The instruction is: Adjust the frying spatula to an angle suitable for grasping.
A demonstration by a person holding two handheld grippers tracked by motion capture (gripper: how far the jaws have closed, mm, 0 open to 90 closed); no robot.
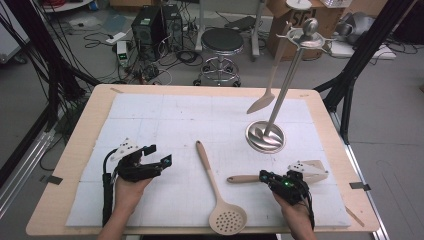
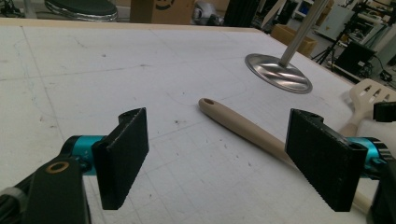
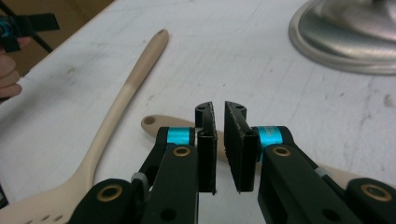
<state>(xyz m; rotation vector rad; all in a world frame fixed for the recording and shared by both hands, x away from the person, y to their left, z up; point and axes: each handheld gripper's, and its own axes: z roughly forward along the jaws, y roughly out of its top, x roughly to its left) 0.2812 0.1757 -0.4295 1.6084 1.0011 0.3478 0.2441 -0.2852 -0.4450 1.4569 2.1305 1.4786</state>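
My right gripper (image 1: pixel 264 176) (image 3: pixel 217 109) hovers low over the beige handle of a slotted spatula (image 1: pixel 242 178) (image 3: pixel 150 123) near the table's front right. Its jaws stand almost together with a thin slit between them. The handle runs crosswise beneath them, and nothing is clamped. My left gripper (image 1: pixel 160 155) (image 2: pixel 219 121) rests at the front left with its jaws wide open and empty. A beige skimmer spoon (image 1: pixel 212 182) (image 2: pixel 243 128) (image 3: pixel 135 79) lies between the two grippers, its round perforated head toward the front edge. The spatula's slotted head (image 2: pixel 366 95) appears at the far right of the left gripper view.
A steel utensil stand (image 1: pixel 265 136) (image 2: pixel 275 72) (image 3: pixel 345 42) rises at the right of the white mat, with a beige spatula (image 1: pixel 270 85) hanging from its hooks. Beyond the table are a stool (image 1: pixel 222 42), a computer tower (image 1: pixel 150 25) and black frame legs.
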